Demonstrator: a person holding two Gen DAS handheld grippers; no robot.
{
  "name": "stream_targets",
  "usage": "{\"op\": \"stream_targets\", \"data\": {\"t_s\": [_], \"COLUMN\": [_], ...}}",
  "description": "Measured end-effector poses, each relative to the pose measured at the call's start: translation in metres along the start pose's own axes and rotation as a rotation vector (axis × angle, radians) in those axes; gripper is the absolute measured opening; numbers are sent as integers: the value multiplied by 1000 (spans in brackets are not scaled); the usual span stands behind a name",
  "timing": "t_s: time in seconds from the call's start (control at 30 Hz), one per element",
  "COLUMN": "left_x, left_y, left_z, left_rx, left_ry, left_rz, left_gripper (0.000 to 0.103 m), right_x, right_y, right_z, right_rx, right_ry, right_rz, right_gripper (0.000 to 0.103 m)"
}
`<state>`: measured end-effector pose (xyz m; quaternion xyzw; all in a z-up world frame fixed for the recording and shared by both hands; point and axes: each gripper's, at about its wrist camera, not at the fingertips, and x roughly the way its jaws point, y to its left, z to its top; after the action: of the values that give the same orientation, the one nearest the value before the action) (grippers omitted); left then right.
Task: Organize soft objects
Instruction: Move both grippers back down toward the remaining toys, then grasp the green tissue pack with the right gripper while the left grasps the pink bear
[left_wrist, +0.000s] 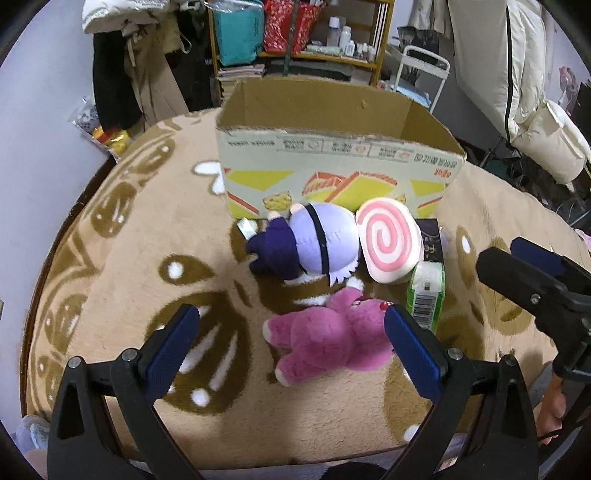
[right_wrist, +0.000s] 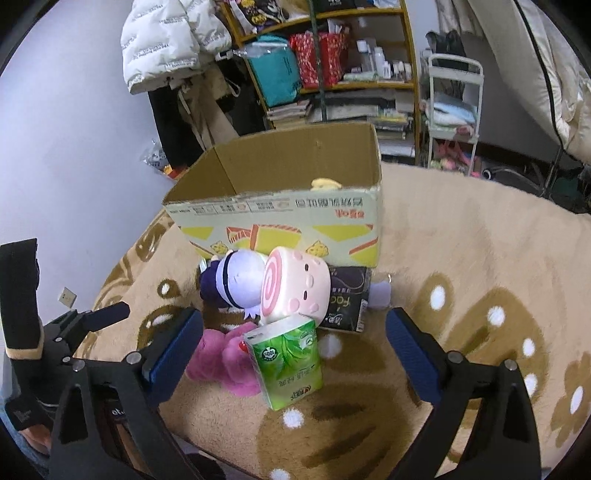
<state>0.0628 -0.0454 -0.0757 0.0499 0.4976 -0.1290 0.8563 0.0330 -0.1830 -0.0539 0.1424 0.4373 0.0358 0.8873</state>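
Both the left gripper (left_wrist: 291, 332) and the right gripper (right_wrist: 295, 339) were wide apart and held nothing. The pink plush (left_wrist: 325, 343) lay on the tan rug (left_wrist: 147, 240) near the left one, with the purple doll (left_wrist: 317, 243), the swirl pillow (left_wrist: 391, 243) and a green tissue pack (right_wrist: 288, 365) bunched just in front of the cardboard box (left_wrist: 332, 166). Something yellow (right_wrist: 325, 183), maybe a toy, peeked out of the box.
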Motion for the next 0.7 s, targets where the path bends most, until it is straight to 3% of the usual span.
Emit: {"op": "stream_targets", "data": {"t_s": [0.3,0.37,0.7], "left_x": [23,27,48], "left_y": [-6,-8,-23], "left_z": [0,-1,-6], "left_rx": [8,15,55], "left_ry": [67,80,153], "left_rz": [-16,-24,-69], "left_gripper": [99,99,99], "right_x": [21,26,56], "right_y": [7,6,7], "right_z": [-1,-2,-7], "right_rx": [-13,-12,0], "right_ry": [66,92,209], "right_rz": [16,22,55], "right_gripper": [101,94,86]}}
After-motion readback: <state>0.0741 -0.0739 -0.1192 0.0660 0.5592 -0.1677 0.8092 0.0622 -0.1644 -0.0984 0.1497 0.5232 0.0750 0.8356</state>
